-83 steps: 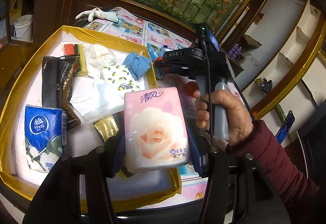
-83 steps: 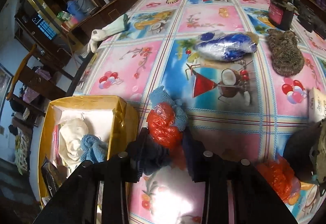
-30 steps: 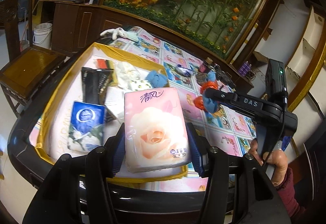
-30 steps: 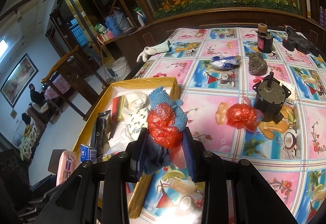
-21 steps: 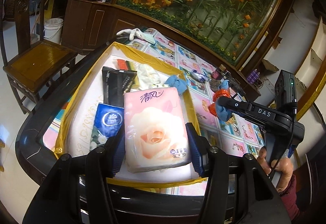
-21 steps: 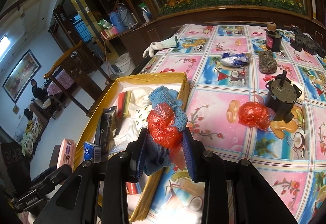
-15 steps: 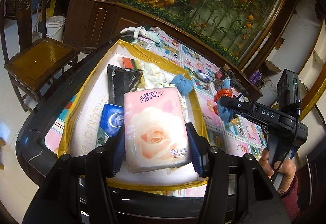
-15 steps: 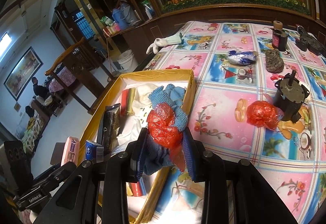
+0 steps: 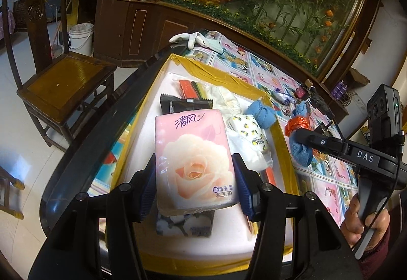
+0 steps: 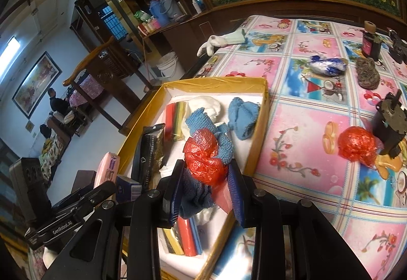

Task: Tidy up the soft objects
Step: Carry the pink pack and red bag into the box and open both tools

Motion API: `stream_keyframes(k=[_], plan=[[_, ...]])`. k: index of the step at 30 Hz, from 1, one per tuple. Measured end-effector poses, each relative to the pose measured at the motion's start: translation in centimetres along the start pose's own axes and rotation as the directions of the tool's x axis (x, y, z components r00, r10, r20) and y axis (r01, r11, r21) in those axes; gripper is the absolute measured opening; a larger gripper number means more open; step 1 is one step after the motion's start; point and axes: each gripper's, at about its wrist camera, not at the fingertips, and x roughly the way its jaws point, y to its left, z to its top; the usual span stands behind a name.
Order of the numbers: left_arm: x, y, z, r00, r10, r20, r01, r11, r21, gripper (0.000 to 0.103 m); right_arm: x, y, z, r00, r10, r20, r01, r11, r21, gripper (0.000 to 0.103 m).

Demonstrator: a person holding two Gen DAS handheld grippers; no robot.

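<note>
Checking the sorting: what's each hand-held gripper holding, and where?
Left hand-held gripper: pink tissue pack, by its sides. Right hand-held gripper: blue cloth and red bag, bunched.

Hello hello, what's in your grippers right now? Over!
Left gripper shut on pink tissue pack. Right gripper shut on blue cloth and red bag bundle. Both above the yellow box; box crowded.

We see a pink tissue pack [image 9: 194,160] printed with a pale peach rose, a crumpled red plastic bag [image 10: 204,158] against a blue knitted cloth [image 10: 221,138], a yellow-rimmed box [image 10: 216,83] with white lining, and a worktop [image 10: 305,127] of pink and blue cartoon squares.
</note>
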Motion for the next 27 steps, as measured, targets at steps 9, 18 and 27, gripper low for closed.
stream_keyframes(k=[9,18,27], plan=[[1.4,-1.7,1.7,0.999,-0.035,-0.015,0.036,0.999,0.040,0.053,5.0,2.8,1.7,0.998,0.018,-0.063,-0.020,0.999,-0.045,0.033],[4.3,-3.2,2.9,0.998,-0.016,-0.058,0.019,0.998,0.061,0.063,5.3,3.5,0.3,0.992,-0.111,-0.060,0.105,0.989,-0.101,0.035],[2.4,-2.6,2.3,0.997,-0.052,-0.053,0.051,0.999,-0.017,0.065,3.6,3.4,-0.7,0.993,-0.108,-0.049,0.103,0.990,-0.095,0.051]])
